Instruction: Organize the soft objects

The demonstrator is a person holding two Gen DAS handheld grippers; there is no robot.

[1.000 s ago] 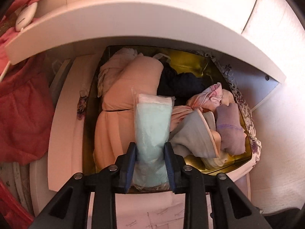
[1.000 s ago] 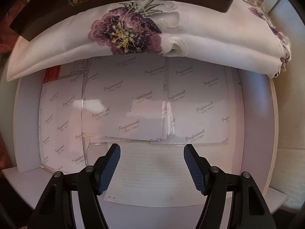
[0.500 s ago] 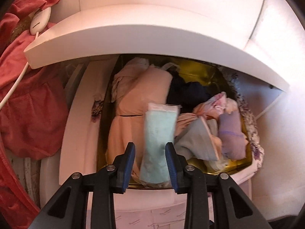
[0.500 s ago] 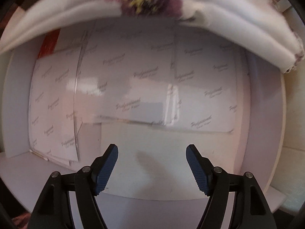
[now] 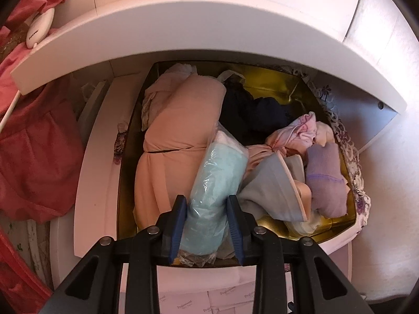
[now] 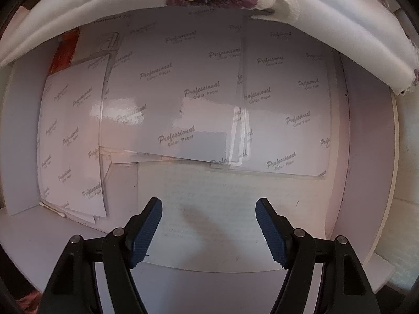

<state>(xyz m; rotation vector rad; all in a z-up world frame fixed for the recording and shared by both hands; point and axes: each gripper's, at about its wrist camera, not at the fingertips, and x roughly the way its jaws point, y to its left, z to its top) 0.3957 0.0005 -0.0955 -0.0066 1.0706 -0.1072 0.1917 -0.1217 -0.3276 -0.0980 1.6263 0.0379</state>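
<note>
Step in hand: placing the bagged blue cloth [image 5: 217, 183] into the gold-lined box [image 5: 282, 89], by my judgement.
Left tool [image 5: 207, 225]: its jaws are narrowed onto the lower part of the bagged blue cloth, pads pressing both sides of the plastic.
Right tool [image 6: 208, 231]: its jaws stand wide apart with nothing between them, above the paper sheets [image 6: 183, 91] printed "Professional Color Paper".
Where the thing is: over the near half of the box, slanting up and to the right, between the peach bundle [image 5: 180, 141] on its left and the grey-blue garment [image 5: 272, 185] on its right.
How to do it well: lower the bundle into the gap between those two neighbours, keep it lengthwise with them, and let go only once its underside rests on something.
Watch for: the plastic looks slippery, so the roll could slide out of the pads; the bag's loose end [image 5: 196, 257] by the box's near edge could catch on it.
How the thing looks: a pale blue soft roll inside a clear, crinkled plastic bag, with white at its far end.
Box contents: also a dark navy item [image 5: 254, 107], a pink printed piece [image 5: 296, 130] and a folded lilac piece [image 5: 326, 180]; it is fairly full.
Surroundings: the box sits under a white shelf [image 5: 183, 26]; red fabric [image 5: 34, 146] lies to the left.
</note>
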